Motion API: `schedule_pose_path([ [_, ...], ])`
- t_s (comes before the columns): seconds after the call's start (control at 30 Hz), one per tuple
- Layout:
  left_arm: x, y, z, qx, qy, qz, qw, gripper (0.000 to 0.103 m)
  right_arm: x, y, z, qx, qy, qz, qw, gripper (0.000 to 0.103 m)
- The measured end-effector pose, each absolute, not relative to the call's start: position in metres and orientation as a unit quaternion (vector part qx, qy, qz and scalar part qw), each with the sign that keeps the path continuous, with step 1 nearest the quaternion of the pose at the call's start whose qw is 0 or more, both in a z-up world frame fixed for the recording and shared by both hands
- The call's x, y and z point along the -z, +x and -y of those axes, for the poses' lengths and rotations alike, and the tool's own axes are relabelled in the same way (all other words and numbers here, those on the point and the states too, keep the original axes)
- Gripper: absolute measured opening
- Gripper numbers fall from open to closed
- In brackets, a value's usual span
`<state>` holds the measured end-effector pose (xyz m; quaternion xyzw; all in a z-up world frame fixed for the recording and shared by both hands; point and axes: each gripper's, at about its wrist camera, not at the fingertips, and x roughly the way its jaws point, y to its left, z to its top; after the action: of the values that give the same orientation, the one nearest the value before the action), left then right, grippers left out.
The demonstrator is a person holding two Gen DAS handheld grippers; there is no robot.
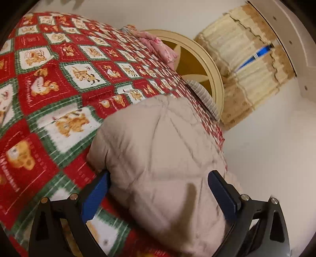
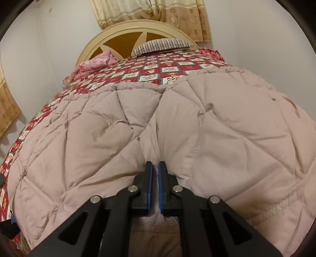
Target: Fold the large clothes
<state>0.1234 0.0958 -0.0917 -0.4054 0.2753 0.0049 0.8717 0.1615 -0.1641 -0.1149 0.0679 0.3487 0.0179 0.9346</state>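
Beige quilted puffer coat (image 2: 227, 126): matt padded cloth, diamond stitching, soft creases. Red-green-white bear-print bedspread (image 1: 59, 83): fuzzy fleece-like cloth, matt. Cream arched headboard (image 2: 118, 32): smooth painted finish, mustard panels. Yellow patterned curtains (image 1: 250, 65): thin woven cloth. Black gripper frames (image 2: 154, 199): matt plastic, shiny metal pins, blue pads.

We see a bed under a red-and-green patchwork bedspread (image 2: 164, 68), a cream arched headboard (image 2: 110, 34) with brown panels, plain white walls (image 2: 43, 43), and beige patterned curtains (image 2: 158, 11) behind it.
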Motion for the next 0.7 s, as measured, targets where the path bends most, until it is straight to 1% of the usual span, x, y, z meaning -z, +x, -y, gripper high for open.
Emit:
schedule_pose_path([
  [0.03, 0.093, 0.118, -0.096, -0.002, -0.405, -0.274, 0.872, 0.098, 0.11, 0.16, 0.163, -0.017, 0.061, -0.353, 0.934, 0.007],
  [0.07, 0.095, 0.113, -0.097, -0.002, -0.406, -0.275, 0.872, 0.098, 0.107, 0.157, 0.161, -0.018, 0.06, -0.352, 0.934, 0.012],
  [0.1, 0.096, 0.107, -0.098, -0.006, -0.403, -0.271, 0.874, 0.098, 0.099, 0.154, 0.159, -0.025, 0.066, -0.342, 0.937, 0.013],
  [0.23, 0.089, 0.103, -0.098, -0.017, -0.402, -0.244, 0.882, 0.098, 0.063, 0.147, 0.145, -0.036, 0.068, -0.287, 0.955, 0.013],
  [0.33, 0.099, 0.121, -0.093, 0.019, -0.418, -0.277, 0.865, 0.099, 0.058, 0.164, 0.134, -0.042, 0.061, -0.285, 0.956, 0.013],
  [0.4, 0.098, 0.13, -0.089, 0.01, -0.398, -0.288, 0.871, 0.099, 0.07, 0.182, 0.131, -0.033, 0.058, -0.299, 0.952, 0.013],
  [0.43, 0.097, 0.134, -0.088, 0.011, -0.394, -0.289, 0.872, 0.099, 0.087, 0.194, 0.131, -0.031, 0.058, -0.328, 0.942, 0.015],
  [0.47, 0.098, 0.139, -0.089, 0.013, -0.396, -0.291, 0.871, 0.099, 0.112, 0.208, 0.132, -0.039, 0.066, -0.372, 0.925, 0.013],
  [0.5, 0.098, 0.144, -0.09, 0.014, -0.403, -0.288, 0.868, 0.099, 0.122, 0.209, 0.136, -0.053, 0.08, -0.366, 0.925, 0.012],
  [0.6, 0.097, 0.155, -0.091, 0.022, -0.429, -0.262, 0.864, 0.098, 0.124, 0.208, 0.144, -0.067, 0.103, -0.362, 0.924, 0.012],
  [0.7, 0.097, 0.167, -0.083, 0.058, -0.419, -0.254, 0.87, 0.098, 0.127, 0.21, 0.146, -0.074, 0.109, -0.363, 0.923, 0.012],
])
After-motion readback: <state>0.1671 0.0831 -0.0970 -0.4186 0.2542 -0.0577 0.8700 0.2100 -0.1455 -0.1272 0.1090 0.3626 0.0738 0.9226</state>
